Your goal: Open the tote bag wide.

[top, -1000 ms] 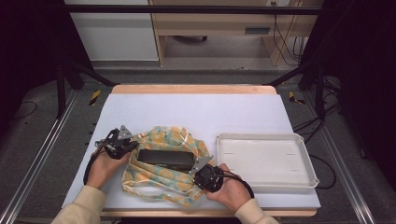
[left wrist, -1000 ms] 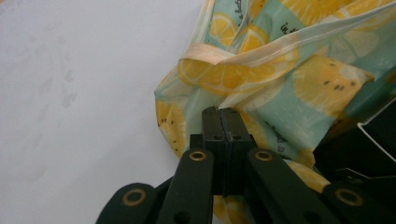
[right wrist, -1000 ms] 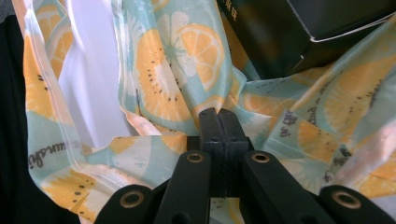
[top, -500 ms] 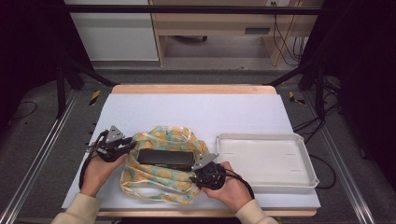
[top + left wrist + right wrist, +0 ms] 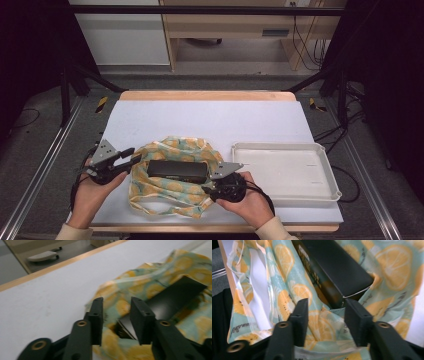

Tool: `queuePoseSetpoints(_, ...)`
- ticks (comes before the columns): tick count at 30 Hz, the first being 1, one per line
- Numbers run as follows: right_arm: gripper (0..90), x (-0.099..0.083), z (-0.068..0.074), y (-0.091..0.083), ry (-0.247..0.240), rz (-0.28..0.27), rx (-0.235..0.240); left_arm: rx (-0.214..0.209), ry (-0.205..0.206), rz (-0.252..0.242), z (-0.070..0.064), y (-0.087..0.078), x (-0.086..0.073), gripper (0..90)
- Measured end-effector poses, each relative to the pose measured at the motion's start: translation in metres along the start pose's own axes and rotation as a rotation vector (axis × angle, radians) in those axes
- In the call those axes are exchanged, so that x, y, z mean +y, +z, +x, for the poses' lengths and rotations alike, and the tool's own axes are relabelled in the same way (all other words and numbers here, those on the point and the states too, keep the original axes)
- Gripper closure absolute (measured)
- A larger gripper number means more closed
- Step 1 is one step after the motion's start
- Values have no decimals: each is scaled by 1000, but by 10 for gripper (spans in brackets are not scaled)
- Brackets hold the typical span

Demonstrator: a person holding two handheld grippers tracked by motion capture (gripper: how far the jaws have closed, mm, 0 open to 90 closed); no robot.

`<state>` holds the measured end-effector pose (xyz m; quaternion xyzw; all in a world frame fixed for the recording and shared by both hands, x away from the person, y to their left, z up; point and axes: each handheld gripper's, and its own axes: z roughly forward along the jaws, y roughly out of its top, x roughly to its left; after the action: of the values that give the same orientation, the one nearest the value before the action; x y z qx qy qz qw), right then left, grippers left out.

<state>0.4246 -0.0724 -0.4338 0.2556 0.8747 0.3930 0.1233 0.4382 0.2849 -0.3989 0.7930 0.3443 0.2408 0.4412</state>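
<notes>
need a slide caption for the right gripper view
Open right tool poised at the end of a long black box lying on an orange-slice patterned cloth bag.

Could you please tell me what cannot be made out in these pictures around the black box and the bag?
- Box lettering: right gripper view, too blurred and dark to read.
- Box's near end: left gripper view, hidden behind a left gripper finger.
- Patterned bag handles: high view, too small to trace.

Gold lettering runs along the black box [image 5: 337,272], too blurred to read.
</notes>
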Motion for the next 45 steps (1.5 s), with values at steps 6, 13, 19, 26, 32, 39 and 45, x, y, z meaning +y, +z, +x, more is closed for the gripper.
queuePoseSetpoints(6,783,7,-5,-7,3,-42,-19,-126,12,38,-22,12,-10,828)
queuePoseSetpoints(13,888,19,-15,-13,-4,-61,-60,-150,32,109,-28,22,-27,900)
queuePoseSetpoints(19,900,34,-25,-9,-2,-55,-98,-149,40,156,-32,27,-39,900)
queuePoseSetpoints(26,900,47,-39,12,1,-17,-124,-128,81,199,-40,34,-44,900)
queuePoseSetpoints(32,900,47,-56,31,25,47,-159,-126,85,229,-40,39,-49,900)
queuePoseSetpoints(39,900,41,-70,52,66,147,-179,-113,100,255,-38,42,-52,900)
queuePoseSetpoints(45,900,36,-77,63,90,228,-196,-104,109,275,-35,43,-55,900)
